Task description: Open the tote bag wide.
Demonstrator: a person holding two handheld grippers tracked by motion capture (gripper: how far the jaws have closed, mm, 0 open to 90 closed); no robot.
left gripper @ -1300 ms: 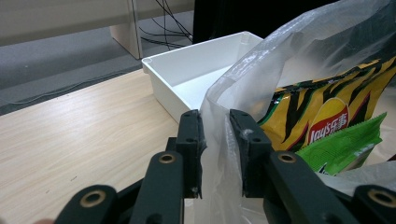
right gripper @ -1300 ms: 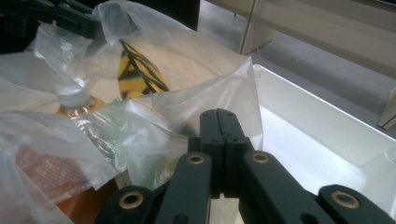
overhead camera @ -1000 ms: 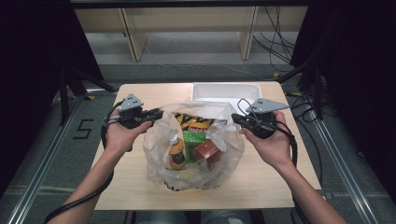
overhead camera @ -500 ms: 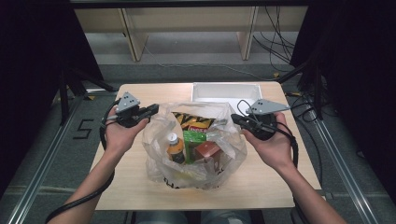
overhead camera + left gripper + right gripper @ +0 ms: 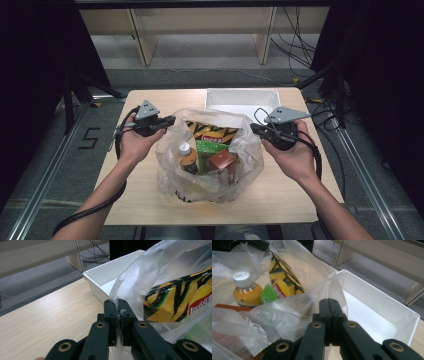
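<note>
Pinching crinkly clear plastic bag (image 5: 210, 165).

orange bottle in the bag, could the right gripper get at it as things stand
Probably not yet. The right gripper is shut on the plastic bag rim, as is the left gripper. The bag mouth is open above the orange bottle, but letting go would slacken it.

Light wooden table (image 5: 150, 200). On it: clear plastic bag (image 5: 240, 150) of groceries at centre; white tray (image 5: 240, 97) at far edge.

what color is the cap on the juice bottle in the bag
White. The cap on the orange juice bottle shows best in the right gripper view.
</note>
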